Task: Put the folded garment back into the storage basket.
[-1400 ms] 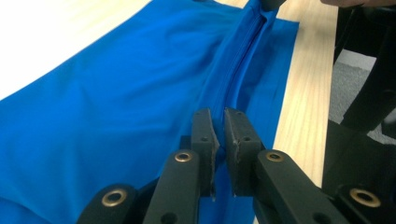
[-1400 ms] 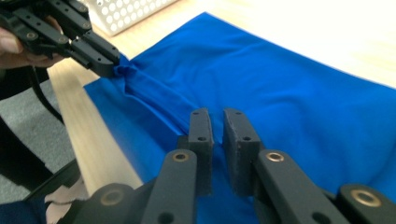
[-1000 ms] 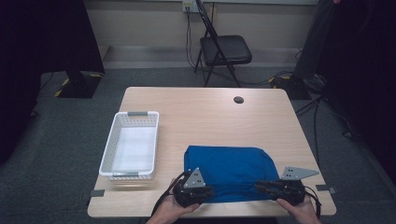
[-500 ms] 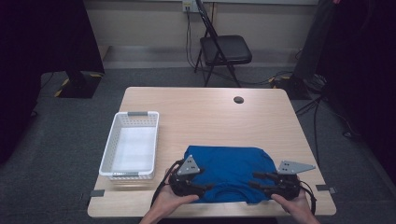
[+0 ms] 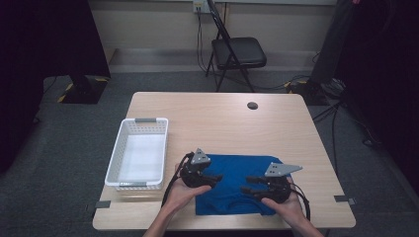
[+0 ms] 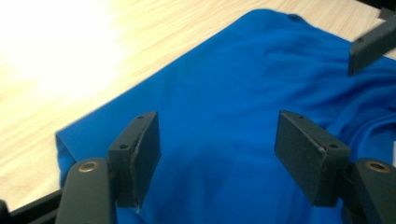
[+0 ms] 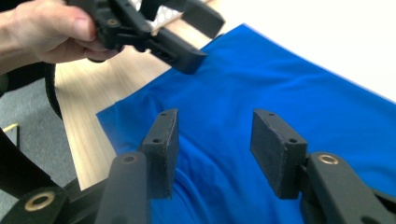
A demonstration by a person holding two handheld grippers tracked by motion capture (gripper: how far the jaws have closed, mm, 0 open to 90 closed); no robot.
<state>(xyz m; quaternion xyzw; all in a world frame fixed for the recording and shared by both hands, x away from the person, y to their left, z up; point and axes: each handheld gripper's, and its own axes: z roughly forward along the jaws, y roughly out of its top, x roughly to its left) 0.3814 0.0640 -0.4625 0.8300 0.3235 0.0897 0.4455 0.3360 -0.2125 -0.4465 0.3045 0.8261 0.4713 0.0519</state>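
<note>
The blue shirt (image 5: 236, 183) lies folded and flat on the near part of the table (image 5: 217, 123), its long axis running left to right along the near edge, with the collar opening at the near side between the two hands. To its left, close beside it, stands an empty white basket (image 5: 140, 150), whose long side runs away from the person.

The left gripper (image 5: 213, 178) hovers over the shirt's left end, pointing inward toward the middle; the right gripper (image 5: 251, 185) hovers over the right half, pointing back at it, so the two face each other across the cloth. Both pairs of jaws have just been opening and now stand apart with nothing pinched. In the left gripper view, the left gripper (image 6: 217, 149) has only smooth blue cloth (image 6: 224, 116) below and ahead of its gap. In the right gripper view, the right gripper (image 7: 215, 147) likewise looks down on flat fabric (image 7: 280, 84), with the other gripper (image 7: 187, 56) farther off near the shirt's corner.

What the next move turns on: the shirt lies directly under both jaws, not ahead of them, so any fresh hold probably means dropping onto an edge or fold. The left hand (image 5: 180, 195) is the nearer one to the basket, and the shirt's left end is the end closest to it.
</note>
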